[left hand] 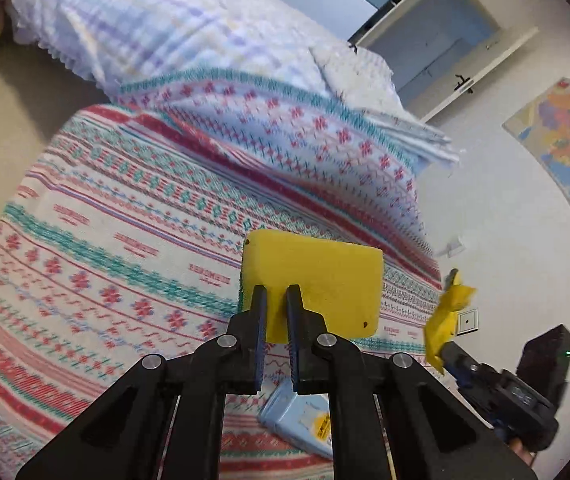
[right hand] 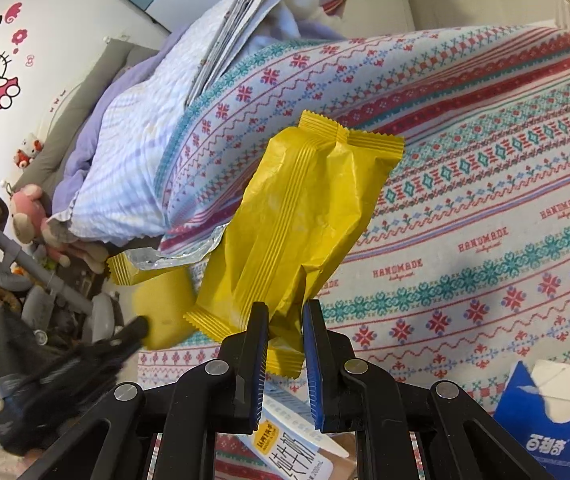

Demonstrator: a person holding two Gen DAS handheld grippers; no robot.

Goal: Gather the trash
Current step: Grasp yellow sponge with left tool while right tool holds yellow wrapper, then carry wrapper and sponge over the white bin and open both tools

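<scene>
While both claws are loaded above the patterned woven bedspread (right hand: 485, 184), my right gripper (right hand: 285, 312) pinches the crinkly yellow plastic snack wrapper (right hand: 297, 216) by its lower edge; featherlight, slippery, so I'd grip near the crimped seam. My left gripper (left hand: 276, 294) clamps the soft yellow rectangular sponge (left hand: 317, 280), compressible and forgiving.

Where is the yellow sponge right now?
The yellow sponge is held in the left gripper, lifted above the patterned bedspread; in the right wrist view it shows at lower left, beside the yellow wrapper.
</scene>
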